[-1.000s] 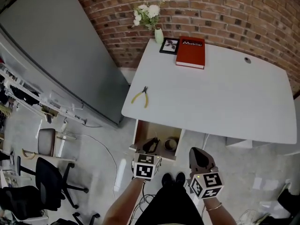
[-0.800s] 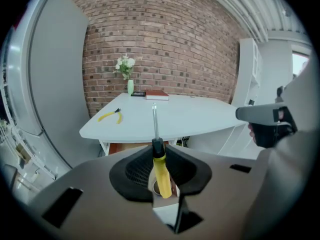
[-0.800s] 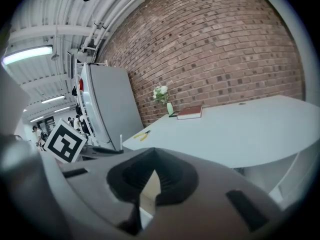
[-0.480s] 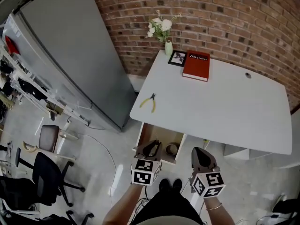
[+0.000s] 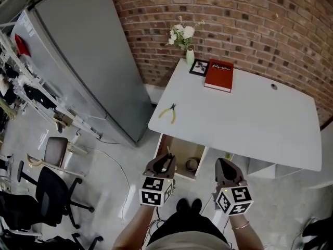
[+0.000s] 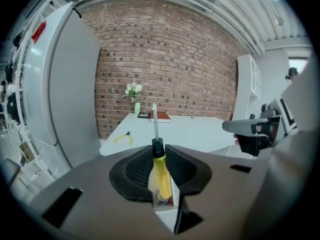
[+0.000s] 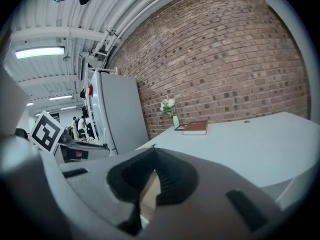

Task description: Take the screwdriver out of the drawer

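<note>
My left gripper (image 5: 162, 163) is shut on a screwdriver (image 6: 160, 173) with a yellow handle and a black collar. Its steel shaft sticks up and forward past the fingertips, as the left gripper view shows. That gripper (image 6: 159, 147) hangs above the front of the open wooden drawer (image 5: 178, 149) under the white table (image 5: 250, 121). My right gripper (image 5: 225, 172) is beside it, in front of the table edge, with its jaws meeting at the tips (image 7: 152, 152) and nothing between them.
Yellow pliers (image 5: 169, 113) lie at the table's left edge. A red book (image 5: 218, 75), a small picture frame (image 5: 197, 67) and a vase of flowers (image 5: 184, 40) stand at the back by the brick wall. A round ring (image 5: 191, 164) lies in the drawer. A grey fridge (image 5: 83, 61) stands left.
Both grippers have risen, the left one more, carrying the screwdriver up from the drawer. The head view has shifted, so the table sits further right.
</note>
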`<state>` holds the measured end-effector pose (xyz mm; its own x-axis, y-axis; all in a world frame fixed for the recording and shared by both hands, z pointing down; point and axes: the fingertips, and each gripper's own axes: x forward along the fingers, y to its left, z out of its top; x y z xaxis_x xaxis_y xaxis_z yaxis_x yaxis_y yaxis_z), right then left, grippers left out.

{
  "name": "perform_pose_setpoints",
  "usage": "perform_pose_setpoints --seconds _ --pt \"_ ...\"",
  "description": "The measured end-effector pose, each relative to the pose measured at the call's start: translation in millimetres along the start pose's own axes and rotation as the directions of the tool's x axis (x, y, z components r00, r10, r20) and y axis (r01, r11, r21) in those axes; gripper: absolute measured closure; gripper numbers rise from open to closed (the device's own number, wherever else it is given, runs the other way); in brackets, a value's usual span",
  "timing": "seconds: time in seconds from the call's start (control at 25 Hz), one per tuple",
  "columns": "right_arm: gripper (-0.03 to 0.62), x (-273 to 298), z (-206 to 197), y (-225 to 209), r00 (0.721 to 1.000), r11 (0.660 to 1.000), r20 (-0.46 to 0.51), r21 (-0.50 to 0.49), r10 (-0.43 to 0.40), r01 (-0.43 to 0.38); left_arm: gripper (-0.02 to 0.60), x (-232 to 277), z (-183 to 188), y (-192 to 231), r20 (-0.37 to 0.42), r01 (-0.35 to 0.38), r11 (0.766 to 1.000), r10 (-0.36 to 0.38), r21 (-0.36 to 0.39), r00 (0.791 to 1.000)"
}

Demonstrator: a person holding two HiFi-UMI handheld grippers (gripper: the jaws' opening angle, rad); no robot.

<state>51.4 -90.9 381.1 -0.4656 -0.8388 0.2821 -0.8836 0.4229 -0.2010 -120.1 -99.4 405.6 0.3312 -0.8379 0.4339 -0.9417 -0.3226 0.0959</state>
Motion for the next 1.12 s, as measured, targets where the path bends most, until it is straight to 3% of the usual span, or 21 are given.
perform_pose_setpoints --seconds 1.12 --pt "0.592 -8.0 16.0 12.5 1.0 0.999 0.028 -0.045 -0.004 0.005 0.514 -25.9 14.0 6.4 0.051 -0.009 1.0 0.008 0.016 0.999"
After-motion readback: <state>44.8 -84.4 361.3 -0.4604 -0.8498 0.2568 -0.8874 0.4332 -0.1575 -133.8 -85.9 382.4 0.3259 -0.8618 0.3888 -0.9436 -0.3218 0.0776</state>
